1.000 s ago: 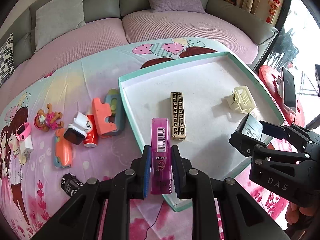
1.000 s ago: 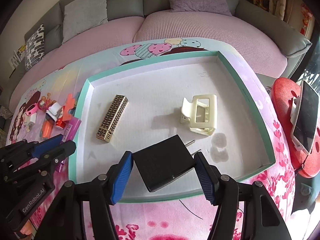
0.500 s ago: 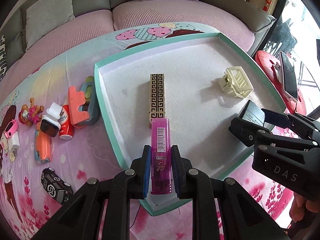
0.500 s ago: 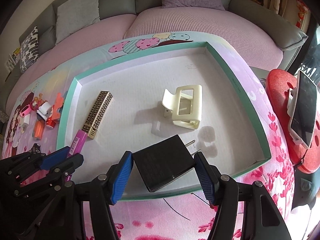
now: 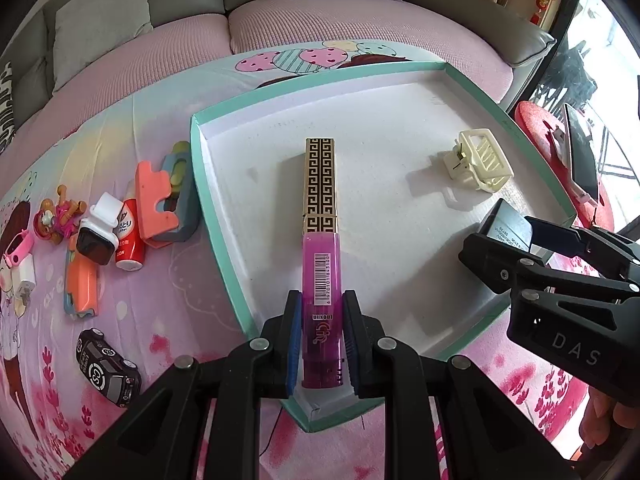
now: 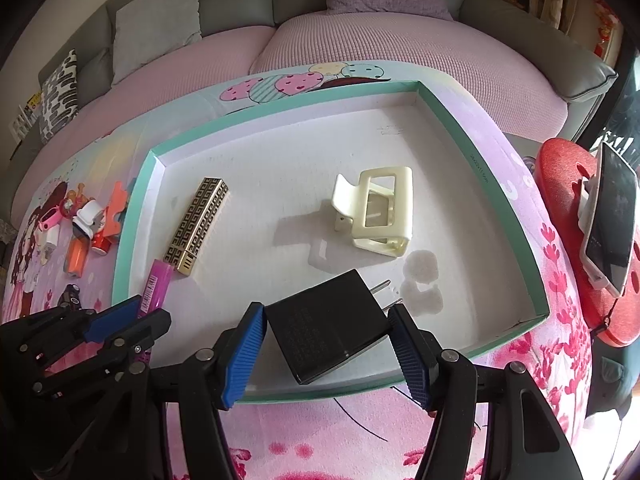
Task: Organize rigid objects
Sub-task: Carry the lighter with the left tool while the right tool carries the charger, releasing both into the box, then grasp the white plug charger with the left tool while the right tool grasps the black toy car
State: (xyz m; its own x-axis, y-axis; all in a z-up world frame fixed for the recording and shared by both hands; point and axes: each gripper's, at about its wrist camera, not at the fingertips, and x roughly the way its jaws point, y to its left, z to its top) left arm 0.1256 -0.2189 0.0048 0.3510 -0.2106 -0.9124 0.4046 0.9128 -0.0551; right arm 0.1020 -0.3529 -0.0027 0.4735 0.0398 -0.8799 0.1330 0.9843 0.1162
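Note:
My left gripper is shut on a purple lighter and holds it over the near left part of the teal-rimmed white tray. The lighter's tip lines up just behind a gold-and-black patterned case lying in the tray. A cream hair claw lies at the tray's right. My right gripper is shut on a black plug adapter, held over the tray's near edge, prongs pointing right. The left gripper with the lighter shows at the lower left of the right wrist view.
Left of the tray on the pink patterned cloth lie an orange block, a small red can, a smartwatch, a toy figure and a black toy car. A sofa stands behind. A phone rests on a red stand at right.
The left gripper carried the lighter rightward and down from the tray's left rim to over its floor, in line with the gold case. The right gripper and adapter stayed nearly still.

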